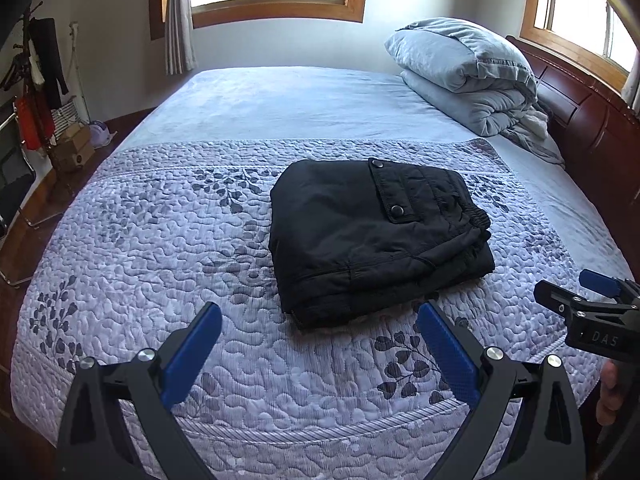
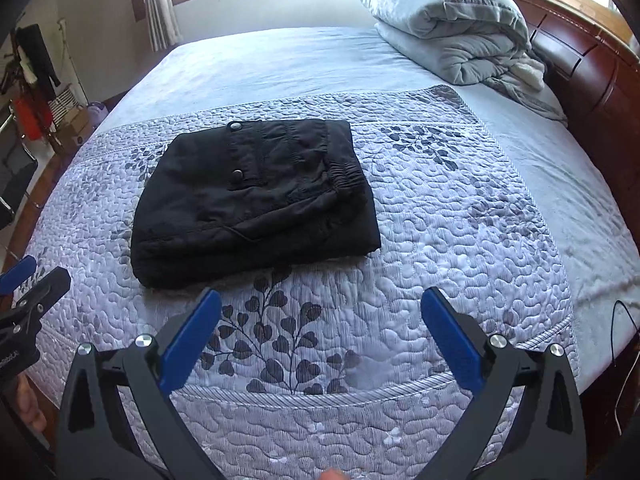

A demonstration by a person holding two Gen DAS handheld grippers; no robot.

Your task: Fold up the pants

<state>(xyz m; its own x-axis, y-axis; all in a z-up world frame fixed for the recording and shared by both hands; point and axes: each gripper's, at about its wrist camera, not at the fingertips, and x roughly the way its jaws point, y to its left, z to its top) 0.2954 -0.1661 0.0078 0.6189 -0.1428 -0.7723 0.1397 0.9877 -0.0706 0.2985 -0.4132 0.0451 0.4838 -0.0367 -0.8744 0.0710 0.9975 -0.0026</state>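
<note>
Both claws hang spread and empty over the near edge of the quilt point(image 1: 120, 240): the left gripper point(image 1: 320, 344) and the right gripper point(image 2: 320, 328). The black pants point(image 1: 376, 236) lie ahead of them, folded into a compact bundle running across the bed, elastic waistband point(image 2: 344, 176) toward the right; folding looks finished.

A folded pale-blue duvet point(image 1: 460, 76) sits at the bed's far right corner, against the wooden headboard point(image 1: 576, 108). A leaf-patterned quilt point(image 1: 160, 240) covers the near half.
</note>
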